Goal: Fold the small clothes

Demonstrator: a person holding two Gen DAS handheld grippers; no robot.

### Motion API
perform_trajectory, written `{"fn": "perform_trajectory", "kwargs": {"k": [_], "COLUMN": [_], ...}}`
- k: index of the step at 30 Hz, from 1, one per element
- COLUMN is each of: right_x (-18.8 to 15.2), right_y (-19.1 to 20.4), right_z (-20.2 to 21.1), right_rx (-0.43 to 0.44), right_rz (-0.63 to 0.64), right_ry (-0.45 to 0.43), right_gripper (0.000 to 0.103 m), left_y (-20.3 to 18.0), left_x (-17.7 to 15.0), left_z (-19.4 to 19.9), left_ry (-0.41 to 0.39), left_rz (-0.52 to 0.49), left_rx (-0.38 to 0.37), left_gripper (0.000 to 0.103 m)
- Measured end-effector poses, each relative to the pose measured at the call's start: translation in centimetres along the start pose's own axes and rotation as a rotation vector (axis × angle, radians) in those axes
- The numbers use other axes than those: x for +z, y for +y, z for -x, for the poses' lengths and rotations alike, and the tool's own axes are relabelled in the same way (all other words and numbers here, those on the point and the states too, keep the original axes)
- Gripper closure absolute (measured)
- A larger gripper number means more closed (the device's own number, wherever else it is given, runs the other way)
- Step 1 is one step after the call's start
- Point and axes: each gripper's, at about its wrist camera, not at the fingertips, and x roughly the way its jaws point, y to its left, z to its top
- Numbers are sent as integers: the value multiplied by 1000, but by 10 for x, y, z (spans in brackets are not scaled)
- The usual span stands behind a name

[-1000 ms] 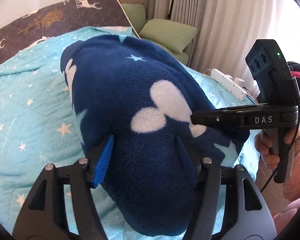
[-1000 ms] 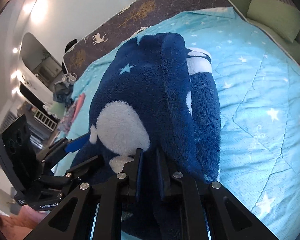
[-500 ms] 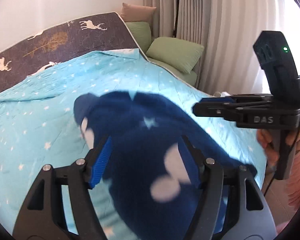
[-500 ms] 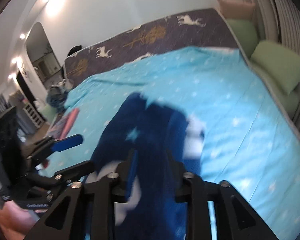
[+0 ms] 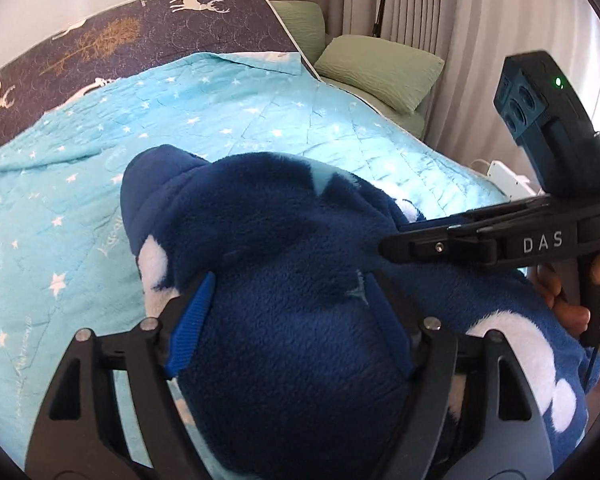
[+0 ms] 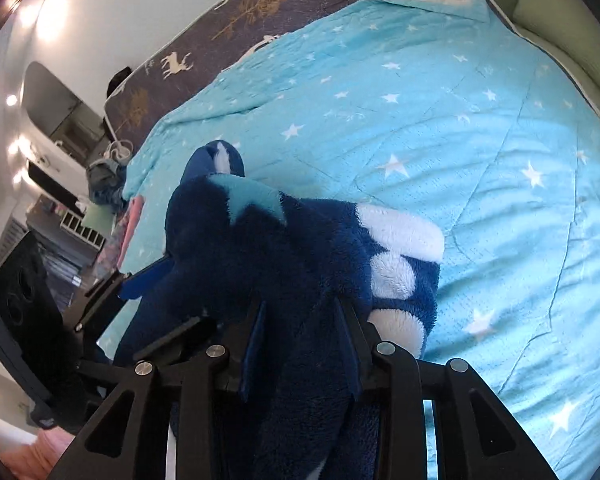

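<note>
A navy fleece garment (image 5: 284, 248) with white patches and light blue stars lies bunched on the near part of the bed; it also shows in the right wrist view (image 6: 284, 256). My left gripper (image 5: 288, 300) is open wide, its jaws on either side of a thick hump of the fleece. My right gripper (image 6: 300, 320) stands partly open with fleece bulging between its jaws. In the left wrist view the right gripper (image 5: 396, 246) comes in from the right, its tip in the fleece. The left gripper (image 6: 148, 276) shows at the left of the right wrist view.
The turquoise star quilt (image 5: 228, 120) covers the bed, with a dark deer-print mattress edge (image 5: 140, 28) at the far end. Green pillows (image 5: 380, 68) and curtains stand at the right. A white power strip (image 5: 508, 176) lies beyond the bed's right edge. Pink cloth (image 6: 132, 220) lies at the left edge.
Both grippers rose and pulled back half a second ago, then came down onto the fleece again. My right gripper, shut on the fleece a second ago, has opened. The garment lies more bunched.
</note>
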Motion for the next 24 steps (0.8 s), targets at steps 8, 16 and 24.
{"fn": "perform_trajectory", "kwargs": {"k": [8,16,24], "right_x": [21,46,34], "right_y": [42,16,3], "right_z": [46,-34,-29], "right_rx": [-58,-99,-67], "right_rz": [128,21,-26], "right_ry": [-118,45,8], "right_gripper": [65,56,56], "left_y": [11,48,45], "left_x": [32,31,31], "left_z": [41,-61,-32], "left_ry": [-81,138,78], "left_rz": [15,117,177], "left_rx": [-26,31,48], "left_gripper": [26,11,12]}}
